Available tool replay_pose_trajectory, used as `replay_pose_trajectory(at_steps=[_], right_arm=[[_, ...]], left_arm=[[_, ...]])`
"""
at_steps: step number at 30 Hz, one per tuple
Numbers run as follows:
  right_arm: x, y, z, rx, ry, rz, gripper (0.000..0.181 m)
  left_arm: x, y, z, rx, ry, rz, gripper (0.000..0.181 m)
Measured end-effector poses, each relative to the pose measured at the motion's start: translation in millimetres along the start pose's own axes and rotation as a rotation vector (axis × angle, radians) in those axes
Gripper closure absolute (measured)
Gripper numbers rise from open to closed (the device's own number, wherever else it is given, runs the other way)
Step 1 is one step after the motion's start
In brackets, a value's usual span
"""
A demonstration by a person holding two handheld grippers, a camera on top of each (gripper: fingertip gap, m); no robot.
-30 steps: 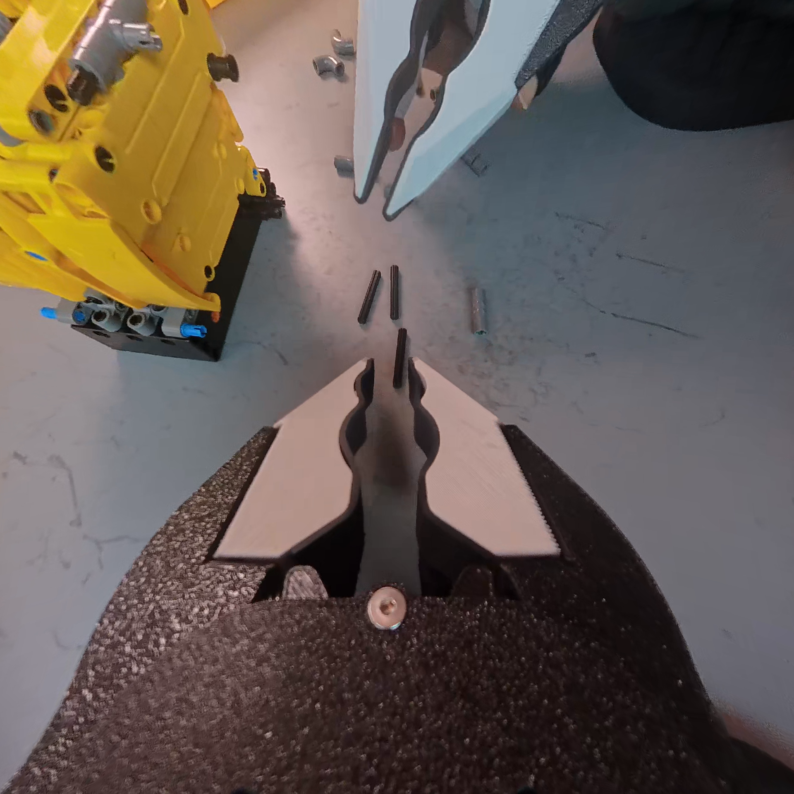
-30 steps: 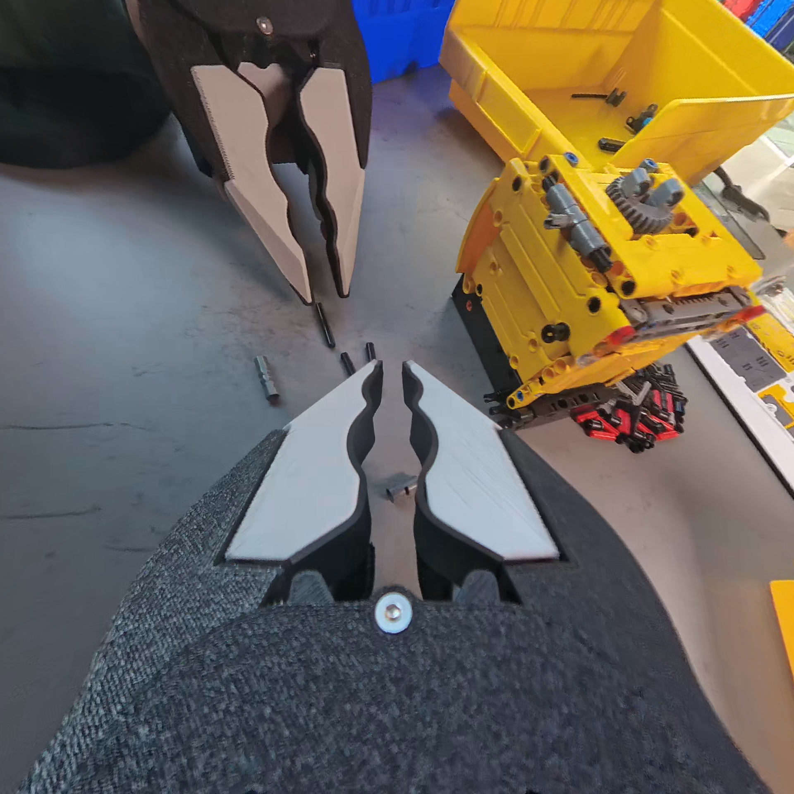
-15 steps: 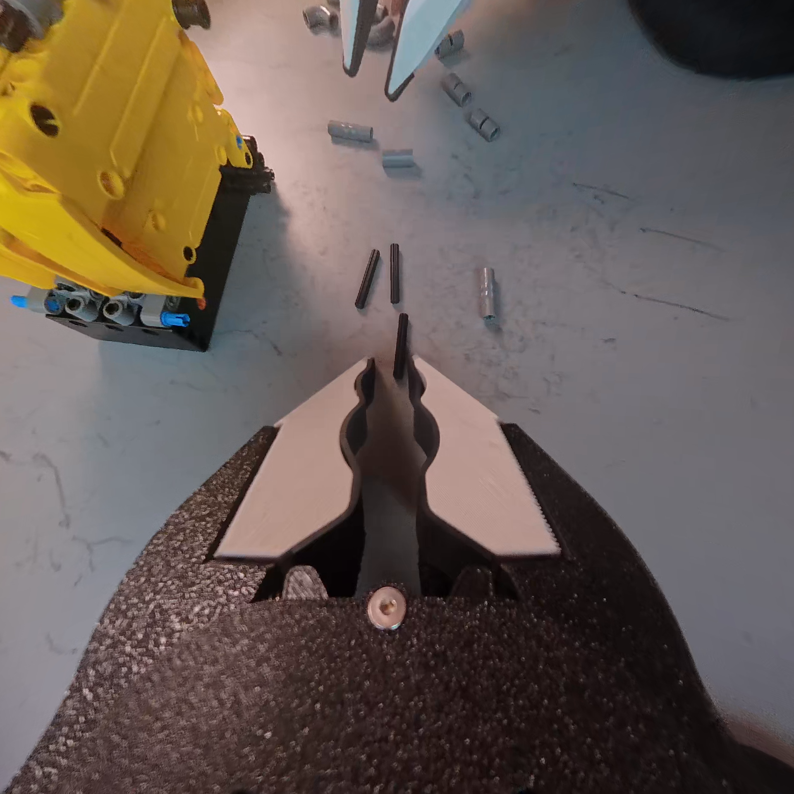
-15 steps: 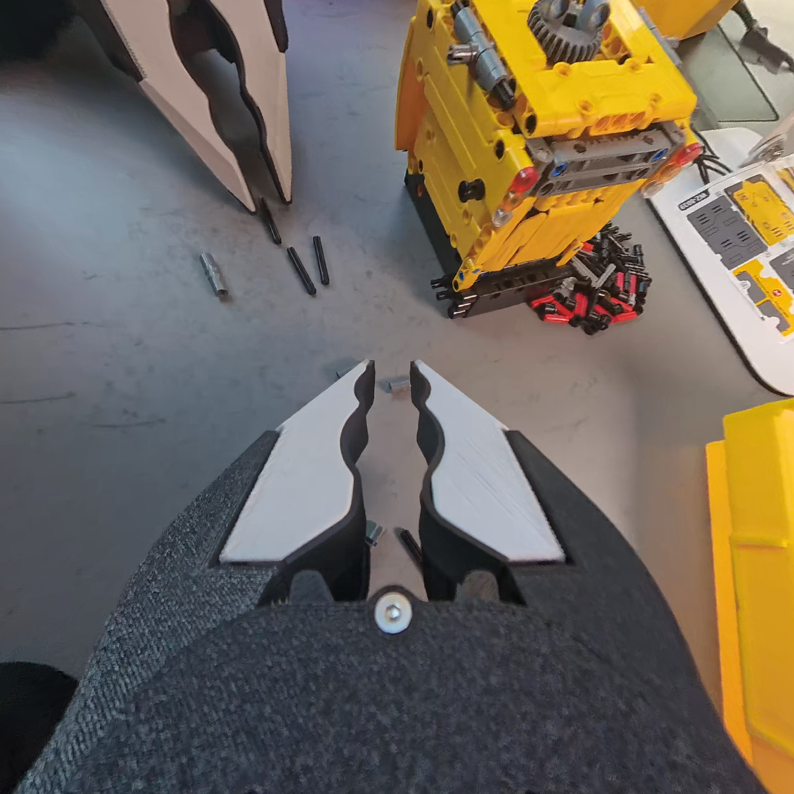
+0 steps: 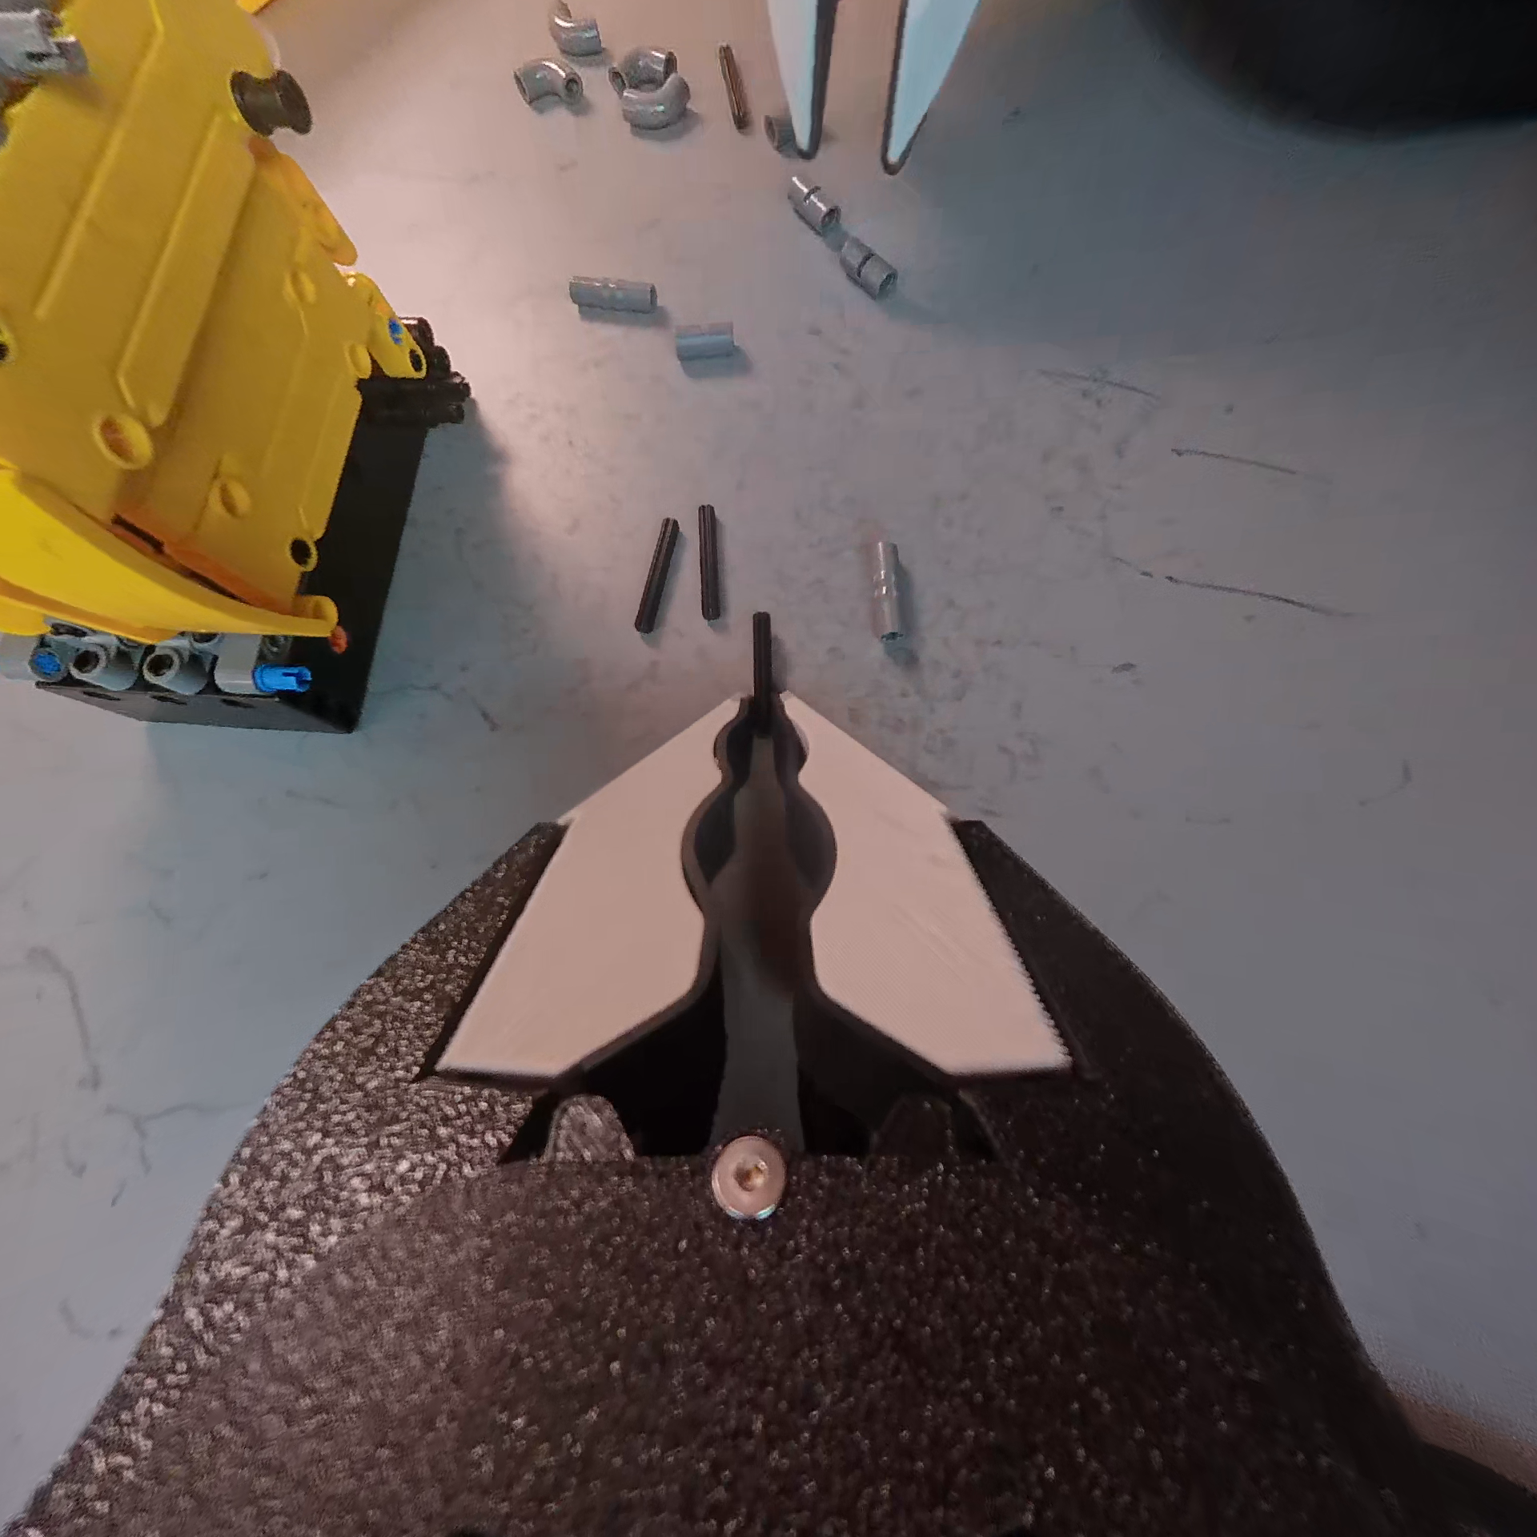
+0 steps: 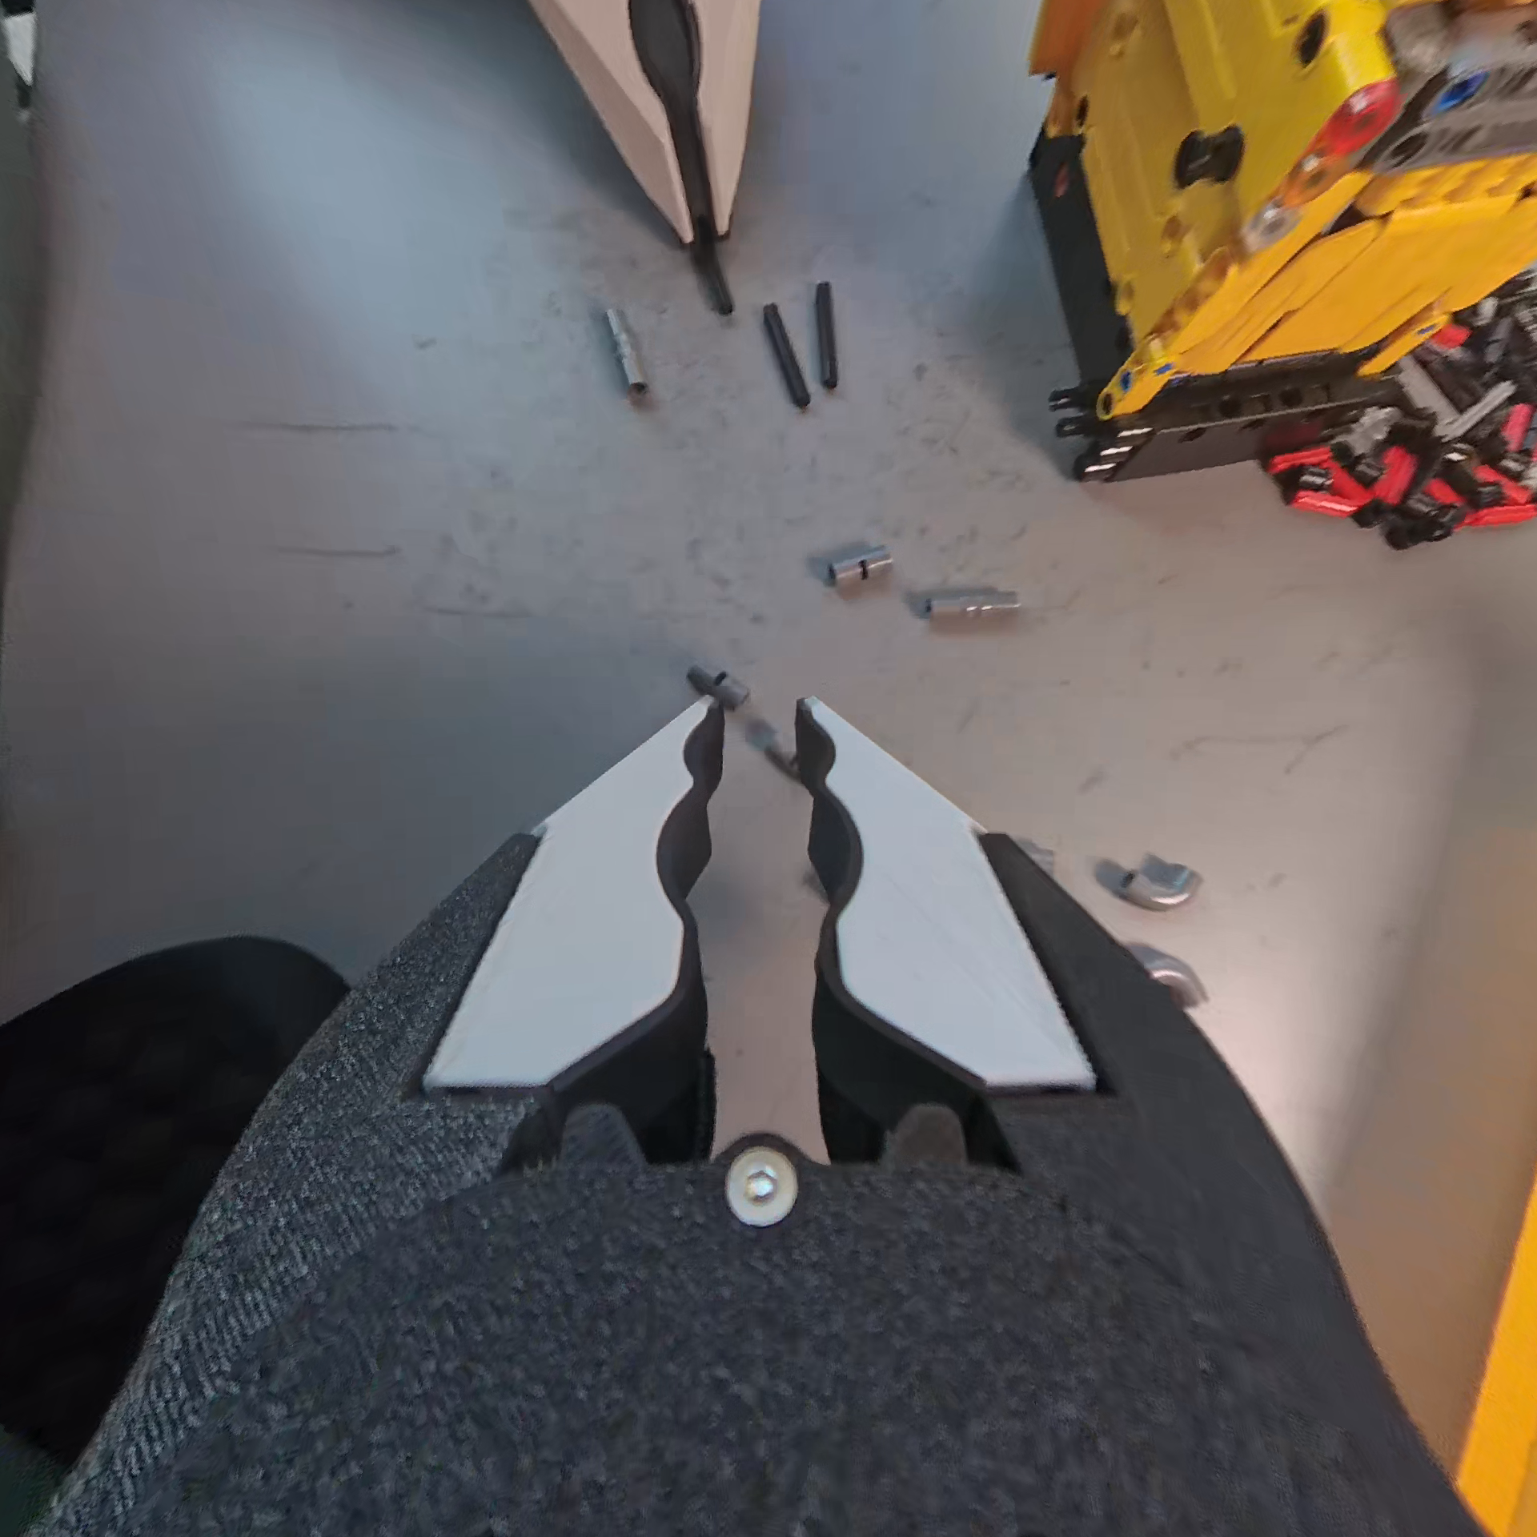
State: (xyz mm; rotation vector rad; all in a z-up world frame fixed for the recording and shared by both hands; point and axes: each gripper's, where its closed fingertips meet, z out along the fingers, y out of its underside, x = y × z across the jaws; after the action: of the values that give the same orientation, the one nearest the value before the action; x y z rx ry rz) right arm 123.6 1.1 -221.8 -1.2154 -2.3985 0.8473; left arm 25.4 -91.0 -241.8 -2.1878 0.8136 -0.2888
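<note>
Black and thin, a short plastic axle rod [image 5: 761, 657] is pinched at the very tips of the left gripper [image 5: 761, 707], whose pale wedge-shaped fingers [image 5: 632, 898] are closed together on it; the rod sticks out forward past the tips, over the grey scuffed tabletop [image 5: 1164, 748]. Just ahead lie two more black axle rods [image 5: 682, 574] side by side, near but apart from the held one, and a small grey tubular connector [image 5: 888, 589] lies to their right. To the left stands a yellow brick-built vehicle body on a black base [image 5: 183, 333]. Farther ahead several short grey connector sleeves [image 5: 615, 293] and curved grey elbow pieces [image 5: 644, 87] are scattered on the table.

In the right wrist view, the right gripper [image 6: 757, 707] hangs over the table with a narrow gap between its white fingers [image 6: 599, 915] and nothing clamped in it. A small grey sleeve piece [image 6: 717, 684] lies just beside its left fingertip, and another blurred small piece [image 6: 769, 740] shows in the gap, on the table as far as I can tell. A pile of red and black small bricks [image 6: 1414, 491] sits against the yellow body, at the far right
</note>
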Motion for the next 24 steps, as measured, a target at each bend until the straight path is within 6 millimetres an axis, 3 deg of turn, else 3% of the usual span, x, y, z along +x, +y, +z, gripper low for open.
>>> replay_pose_trajectory(at_steps=[4, 9, 16, 24], right_arm=[[-12.3, 10.3, 3.2, -0.069, -0.056, -0.011, 0.164], [7.8, 10.7, -0.7, -0.094, 0.062, -0.013, 0.164], [25.9, 37.0, -14.6, -0.339, 0.234, 0.022, 0.164], [66.9, 42.2, -30.8, -0.298, 0.409, 0.185, 0.164]], left_arm=[[0.8, -0.8, -0.1, 0.003, 0.001, 0.0, 0.179], [0.2, 0.8, 1.1, -0.007, -0.008, 0.008, 0.178], [-1.7, 1.4, 0.8, -0.008, -0.014, 0.005, 0.178], [-0.9, 1.8, 1.0, -0.01, -0.013, 0.008, 0.178]])
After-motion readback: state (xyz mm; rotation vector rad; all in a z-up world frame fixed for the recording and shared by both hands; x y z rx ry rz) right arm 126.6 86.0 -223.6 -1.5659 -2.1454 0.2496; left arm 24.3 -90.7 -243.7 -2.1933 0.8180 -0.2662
